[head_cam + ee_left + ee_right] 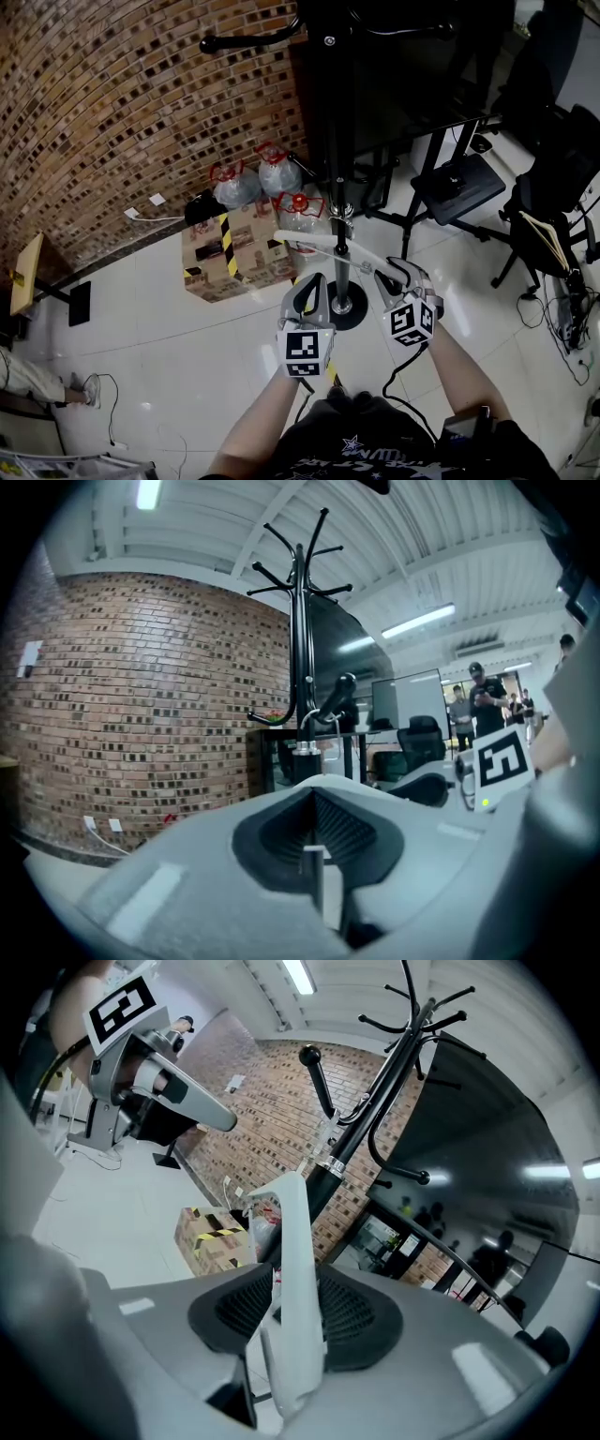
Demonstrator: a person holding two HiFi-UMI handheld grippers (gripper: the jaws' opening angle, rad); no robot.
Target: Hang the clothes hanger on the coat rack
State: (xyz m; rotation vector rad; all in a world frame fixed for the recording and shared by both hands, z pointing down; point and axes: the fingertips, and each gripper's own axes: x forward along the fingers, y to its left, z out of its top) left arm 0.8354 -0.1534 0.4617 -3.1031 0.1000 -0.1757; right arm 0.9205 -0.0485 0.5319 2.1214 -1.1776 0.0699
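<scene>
The black coat rack [330, 141] stands right in front of me, its pole running down to a round base. A white clothes hanger [319, 244] lies across the pole, and its wire hook [319, 719] sits over a low peg of the coat rack [300, 621]. My right gripper [394, 274] is at the hanger's right end. In the right gripper view the hanger's arm [295, 1269] stands between the jaws of the right gripper [295, 1312], with a gap showing on the left side, so the pads do not press it. My left gripper [311, 286] hovers just left of the pole, and the left gripper [319, 841] is shut on nothing.
A cardboard box [230, 251] with yellow-black tape and several large water bottles [258, 183] stand at the foot of the brick wall [94, 122]. A black stool [459, 187] and an office chair [553, 216] stand to the right. People [483, 700] stand far behind the rack.
</scene>
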